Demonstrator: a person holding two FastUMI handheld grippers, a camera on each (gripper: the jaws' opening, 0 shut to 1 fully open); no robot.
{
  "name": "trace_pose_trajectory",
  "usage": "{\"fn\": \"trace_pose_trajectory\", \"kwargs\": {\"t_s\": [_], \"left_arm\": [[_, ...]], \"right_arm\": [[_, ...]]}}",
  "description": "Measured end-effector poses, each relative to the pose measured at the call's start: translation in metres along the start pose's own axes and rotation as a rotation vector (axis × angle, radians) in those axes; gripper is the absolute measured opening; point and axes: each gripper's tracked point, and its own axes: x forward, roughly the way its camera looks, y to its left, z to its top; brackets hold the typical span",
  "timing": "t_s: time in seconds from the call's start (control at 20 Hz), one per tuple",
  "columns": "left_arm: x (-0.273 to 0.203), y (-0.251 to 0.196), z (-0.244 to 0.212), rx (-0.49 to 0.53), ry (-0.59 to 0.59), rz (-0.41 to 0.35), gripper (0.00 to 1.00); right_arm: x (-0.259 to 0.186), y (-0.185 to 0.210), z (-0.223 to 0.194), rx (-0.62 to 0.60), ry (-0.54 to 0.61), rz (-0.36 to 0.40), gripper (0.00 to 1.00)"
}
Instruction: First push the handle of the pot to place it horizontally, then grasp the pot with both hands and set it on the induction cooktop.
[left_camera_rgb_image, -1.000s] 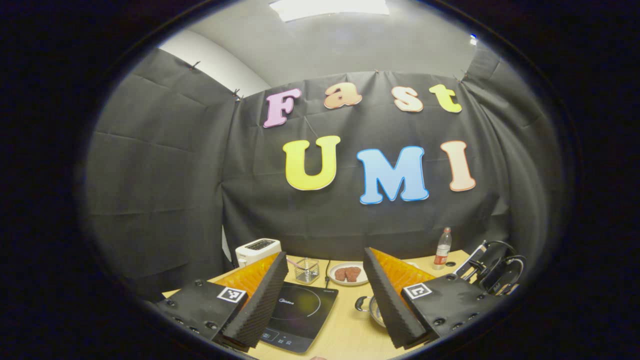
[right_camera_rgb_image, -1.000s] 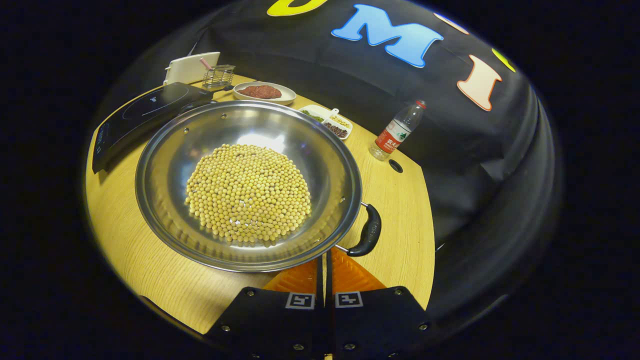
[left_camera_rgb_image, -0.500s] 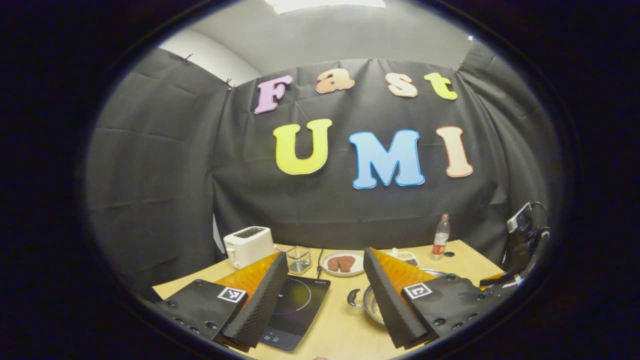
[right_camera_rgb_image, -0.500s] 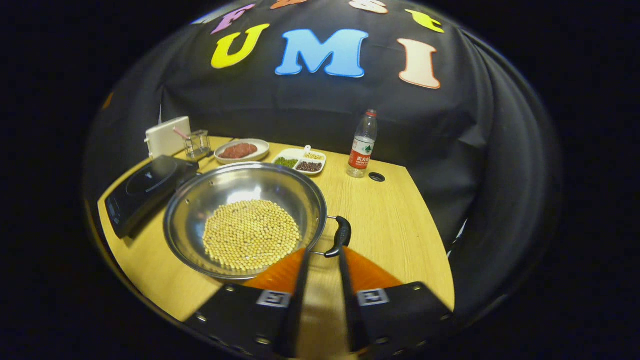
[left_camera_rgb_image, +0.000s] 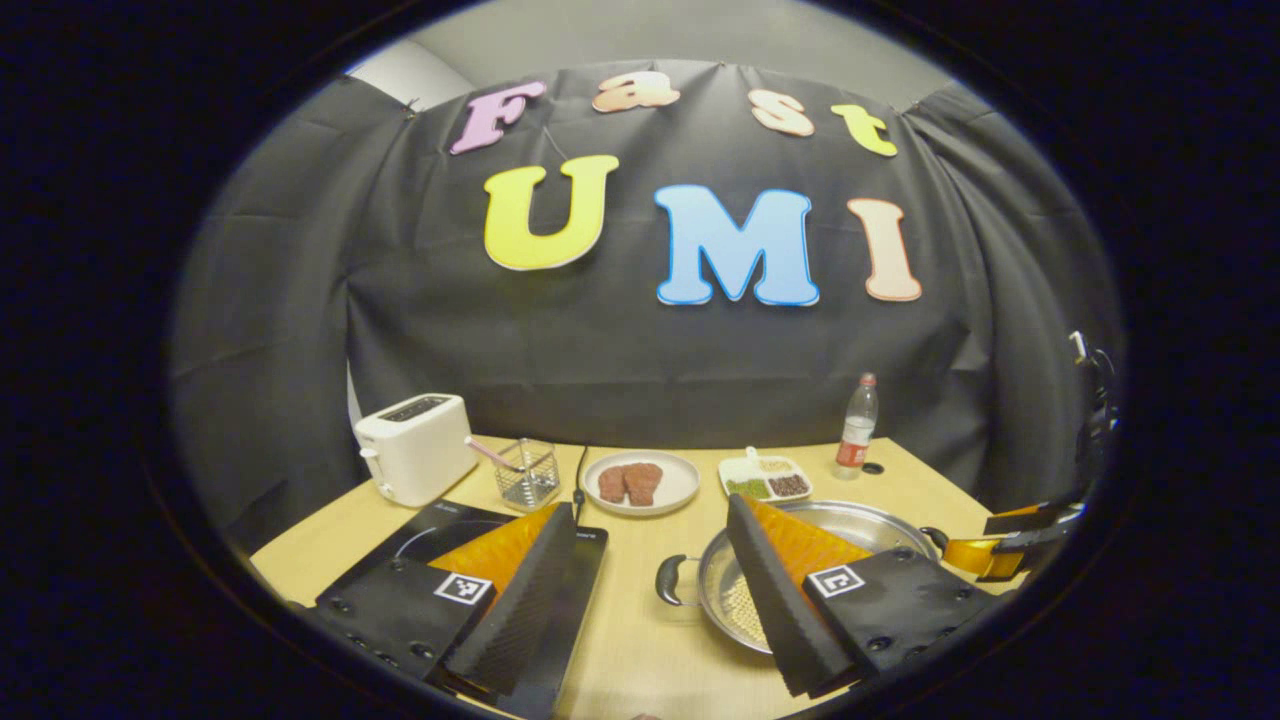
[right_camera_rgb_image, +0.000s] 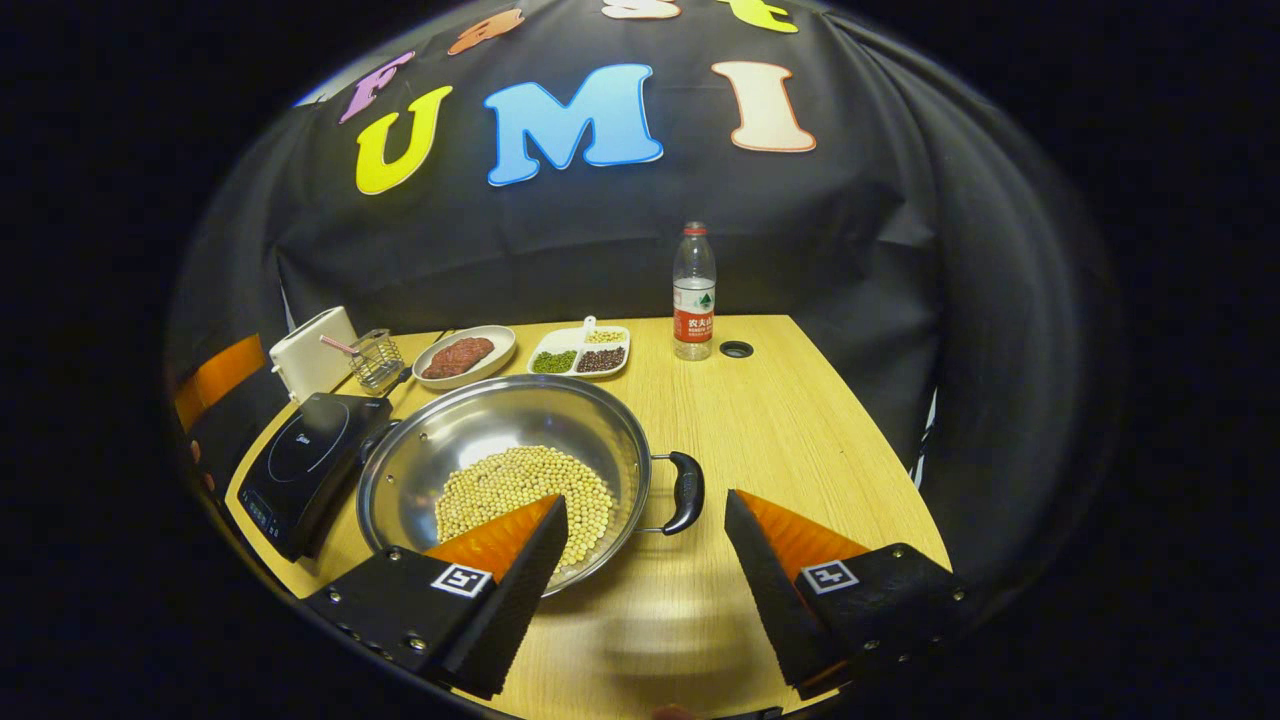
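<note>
the wooden counter (right_camera_rgb_image: 800, 440) is the largest surface, with broad bare room on its right half and along the near edge, and a small round hole (right_camera_rgb_image: 736, 349) near the far edge. the steel pot (right_camera_rgb_image: 480, 430) sits left of centre on the counter, holding a heap of soybeans (right_camera_rgb_image: 500, 480); its right handle (right_camera_rgb_image: 686, 490) points out to the right over open wood, and in the left gripper view its left handle (left_camera_rgb_image: 668, 580) juts toward the induction cooktop (right_camera_rgb_image: 300, 465), which lies just left of the pot with its near corner cut off by the view's edge. behind the cooktop stand a white toaster (left_camera_rgb_image: 412, 446) and a small wire basket (left_camera_rgb_image: 527, 472); along the far edge sit a plate of meat (right_camera_rgb_image: 463, 354), a divided dish of beans (right_camera_rgb_image: 580, 352) and a water bottle (right_camera_rgb_image: 693, 292), all well apart from the pot. the right gripper (right_camera_rgb_image: 640, 515) hangs over the near edge with its fingers wide apart, the left finger overlapping the pot's near rim and hiding part of it, the handle between and beyond the tips. the left gripper (left_camera_rgb_image: 650, 525) also has its fingers spread wide, one over the cooktop, the other covering part of the pot.
</note>
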Motion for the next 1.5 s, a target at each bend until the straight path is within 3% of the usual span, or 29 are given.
{"fn": "trace_pose_trajectory", "kwargs": {"t_s": [0.35,0.65,1.3,1.35,1.4,1.45,1.5], "left_arm": [[0.065,-0.010,-0.065,0.006,0.174,-0.111,0.99],[0.101,-0.010,-0.104,0.000,0.281,-0.149,0.99],[0.123,-0.026,-0.146,-0.002,0.391,-0.190,1.00],[0.123,-0.027,-0.146,0.000,0.392,-0.192,0.93],[0.123,-0.030,-0.146,0.002,0.392,-0.197,0.94],[0.123,-0.032,-0.146,0.007,0.393,-0.201,0.87],[0.122,-0.034,-0.145,0.012,0.393,-0.204,0.81]], "right_arm": [[0.032,-0.001,-0.004,0.039,0.085,-0.080,0.97],[0.056,-0.007,-0.012,0.056,0.138,-0.140,0.97],[0.084,-0.016,-0.018,0.040,0.184,-0.190,0.93],[0.084,-0.016,-0.021,0.029,0.193,-0.193,0.84],[0.085,-0.017,-0.023,0.020,0.198,-0.193,0.82],[0.084,-0.015,-0.022,0.020,0.191,-0.189,0.84],[0.085,-0.018,-0.022,0.021,0.191,-0.188,0.71]]}}
